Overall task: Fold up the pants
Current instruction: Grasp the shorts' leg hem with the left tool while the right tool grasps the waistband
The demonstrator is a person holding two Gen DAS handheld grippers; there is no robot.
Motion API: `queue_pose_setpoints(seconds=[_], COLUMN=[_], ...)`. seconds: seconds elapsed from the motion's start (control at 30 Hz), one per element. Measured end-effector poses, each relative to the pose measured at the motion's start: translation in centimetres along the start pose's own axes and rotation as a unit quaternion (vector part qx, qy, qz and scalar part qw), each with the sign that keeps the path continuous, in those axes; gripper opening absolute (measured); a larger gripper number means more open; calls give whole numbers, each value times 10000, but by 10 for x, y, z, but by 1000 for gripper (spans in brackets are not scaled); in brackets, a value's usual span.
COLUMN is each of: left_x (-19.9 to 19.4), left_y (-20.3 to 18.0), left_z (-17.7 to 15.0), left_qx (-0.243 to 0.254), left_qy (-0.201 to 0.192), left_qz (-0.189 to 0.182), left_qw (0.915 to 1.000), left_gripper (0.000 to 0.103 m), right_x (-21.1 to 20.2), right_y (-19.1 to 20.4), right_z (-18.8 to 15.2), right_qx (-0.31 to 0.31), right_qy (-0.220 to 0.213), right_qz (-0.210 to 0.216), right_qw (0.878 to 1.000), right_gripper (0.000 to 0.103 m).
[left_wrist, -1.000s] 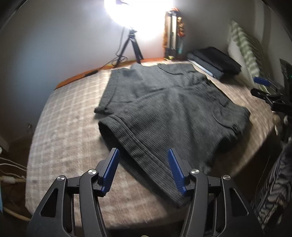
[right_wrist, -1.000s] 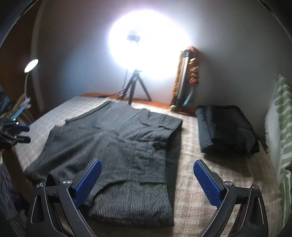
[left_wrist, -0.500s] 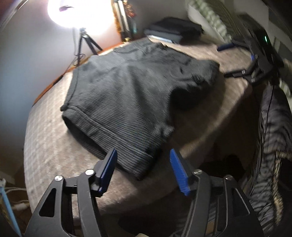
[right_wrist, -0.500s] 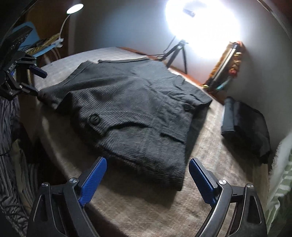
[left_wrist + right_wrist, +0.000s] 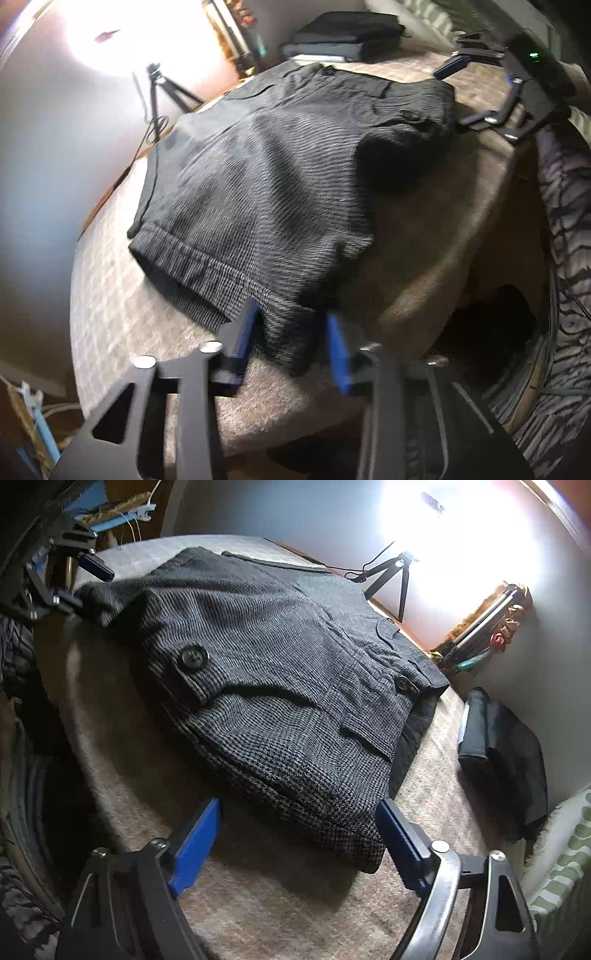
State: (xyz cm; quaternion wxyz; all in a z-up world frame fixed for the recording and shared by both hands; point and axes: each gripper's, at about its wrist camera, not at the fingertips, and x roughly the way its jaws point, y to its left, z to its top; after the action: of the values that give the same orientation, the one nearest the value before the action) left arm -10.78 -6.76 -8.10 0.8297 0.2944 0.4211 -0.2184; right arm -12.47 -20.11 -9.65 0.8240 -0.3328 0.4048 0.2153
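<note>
Dark grey checked pants (image 5: 280, 177) lie folded flat on a beige checked bed (image 5: 122, 314); they also show in the right wrist view (image 5: 280, 686), with two buttons and pocket flaps up. My left gripper (image 5: 291, 332) is open, its blue pads on either side of the near hem corner. My right gripper (image 5: 295, 830) is open wide at the waistband end, the near waist corner between its pads. Each gripper shows in the other's view: the right one (image 5: 476, 92) and the left one (image 5: 77, 579).
A bright ring light on a tripod (image 5: 402, 572) stands behind the bed. A stack of folded dark clothes (image 5: 506, 753) lies at the far side, next to a green striped pillow (image 5: 565, 867). A person's patterned trousers (image 5: 565, 295) are beside the bed edge.
Both grippers have dropped lower and moved in toward the pants' near edge. The left gripper's pads now straddle the hem corner; the right gripper's pads now flank the waist corner.
</note>
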Motion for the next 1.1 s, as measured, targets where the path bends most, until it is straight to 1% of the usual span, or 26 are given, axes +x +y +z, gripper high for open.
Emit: queue_pose_setpoints(seconds=[0.03,0.07,0.13,0.2,0.23,0.27,0.3,0.37,0.4,0.47,0.5,0.53,0.57,0.6,0.63,0.73,0.77,0.83,0.87,0.9,0.93,0.97,1.0,1.03,1.07,1.1], left_x=[-2,-3,-7,-12,-14,-17,-18,-22,-23,-23,-22,-23,-25,-26,-29,-34,-33,-24,-16,-10,-4,3,8,12,13,11], left_y=[-1,-2,1,10,12,16,17,19,19,18,16,14,10,8,4,-16,-27,-40,-42,-42,-41,-38,-35,-31,-24,-19], left_z=[0,1,1,1,1,-1,-2,-5,-7,-11,-13,-15,-19,-19,-20,-16,-14,-10,-7,-6,-5,-4,-4,-5,-4,-3], left_qx=[85,107,34,-204,-292,-408,-464,-550,-553,-548,-557,-555,-512,-462,-373,148,457,846,959,993,991,956,920,880,764,653], left_qy=[-52,-84,-141,-201,-222,-266,-290,-396,-435,-460,-410,-398,-429,-475,-550,-756,-809,-791,-745,-701,-659,-607,-547,-487,-479,-525], left_qz=[0,-27,-132,-302,-361,-436,-481,-528,-512,-498,-472,-403,-316,-268,-184,74,186,385,495,513,475,419,372,364,264,165], left_qw=[10000,9999,9998,9991,9987,9979,9973,9963,9962,9962,9965,9969,9973,9974,9976,9970,9955,9925,9914,9913,9918,9927,9936,9943,9956,9963], left_gripper=[22,20,17,15,15,15,15,15,15,22,26,39,47,61,65,65,65,65,65,65,64,59,34,18,18,15], right_x=[4,6,7,2,-3,-6,-13,-24,-29,-30,-27,-23,-18,-14,-11,-10,-9,-10,-10,-11,-13,-15,-15,-15,-16,-16], right_y=[0,1,-3,-10,-15,-20,-29,-44,-52,-56,-52,-47,-42,-37,-37,-40,-41,-46,-48,-50,-52,-52,-52,-52,-52,-51], right_z=[0,0,2,6,9,11,15,20,23,25,25,25,24,22,22,19,18,20,21,23,23,24,23,23,23,22], right_qx=[-37,-40,114,273,353,408,494,684,789,814,686,566,447,389,411,573,598,624,623,621,630,634,625,604,586,566], right_qy=[49,96,77,-12,-79,-125,-202,-356,-433,-438,-362,-289,-205,-130,-118,-164,-174,-203,-219,-238,-253,-260,-268,-267,-265,-262], right_qz=[-45,-67,15,31,-73,-141,-250,-379,-374,-376,-424,-454,-472,-458,-421,-352,-348,-360,-371,-379,-385,-388,-392,-397,-401,-395], right_qw=[10000,9999,9999,9996,9993,9990,9983,9963,9952,9950,9961,9969,9977,9981,9982,9976,9975,9972,9971,9971,9969,9969,9969,9970,9971,9973], right_gripper=[68,56,50,33,30,23,18,13,12,12,11,11,10,10,10,10,10,10,10,10,10,10,10,10,10,10])
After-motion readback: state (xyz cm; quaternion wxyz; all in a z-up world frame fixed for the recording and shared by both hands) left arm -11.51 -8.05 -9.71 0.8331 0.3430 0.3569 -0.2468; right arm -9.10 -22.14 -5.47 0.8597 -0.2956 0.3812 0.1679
